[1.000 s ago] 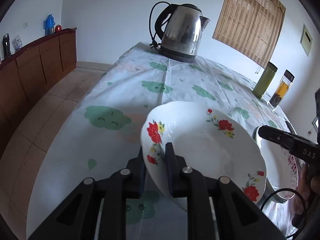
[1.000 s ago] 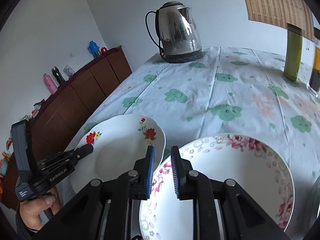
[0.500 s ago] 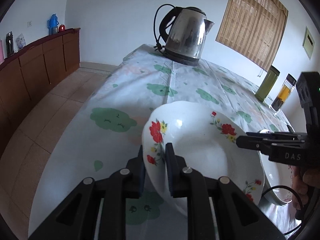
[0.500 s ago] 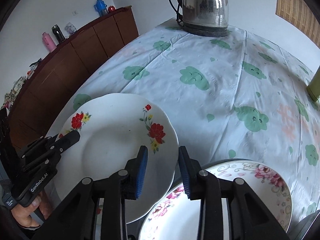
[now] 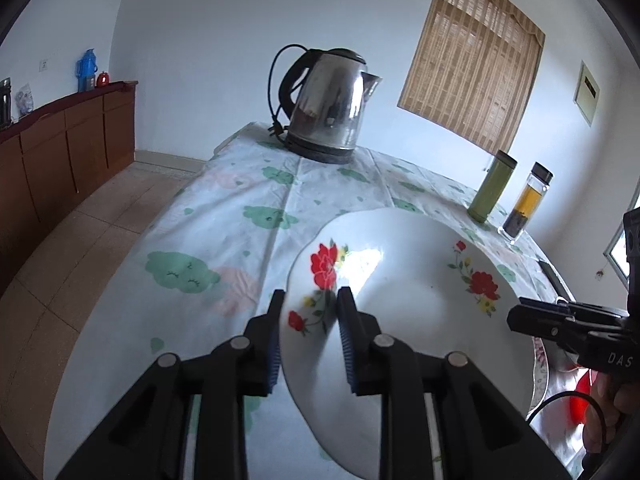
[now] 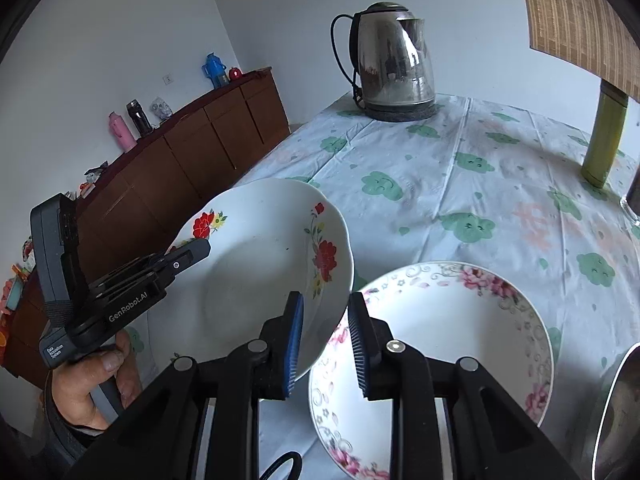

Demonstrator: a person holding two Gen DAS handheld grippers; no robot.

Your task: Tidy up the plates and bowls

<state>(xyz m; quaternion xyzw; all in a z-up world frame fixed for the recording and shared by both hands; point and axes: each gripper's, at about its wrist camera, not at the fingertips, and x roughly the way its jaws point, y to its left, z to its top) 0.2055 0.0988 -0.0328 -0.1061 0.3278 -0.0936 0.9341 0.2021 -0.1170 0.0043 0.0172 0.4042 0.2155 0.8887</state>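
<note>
My left gripper (image 5: 310, 322) is shut on the near rim of a white plate with red flowers (image 5: 404, 304) and holds it tilted above the table. The same plate (image 6: 260, 264) shows in the right wrist view, with the left gripper (image 6: 200, 250) at its left edge. My right gripper (image 6: 325, 336) is open, its jaws standing either side of that plate's right rim without clamping it. A second plate with pink flowers (image 6: 448, 340) lies on the table under the right gripper. The right gripper (image 5: 516, 318) also shows at the right of the left wrist view.
A steel kettle (image 5: 328, 108) stands at the table's far end. A green flask (image 5: 492, 192) and a glass tea bottle (image 5: 528, 206) stand at the far right. A metal bowl's rim (image 6: 612, 408) is at the right edge. A wooden sideboard (image 6: 180, 152) runs along the left.
The left gripper has lifted and tilted the red-flowered plate. The right gripper has moved from over the pink-flowered plate to the red-flowered plate's right rim, jaws open wider.
</note>
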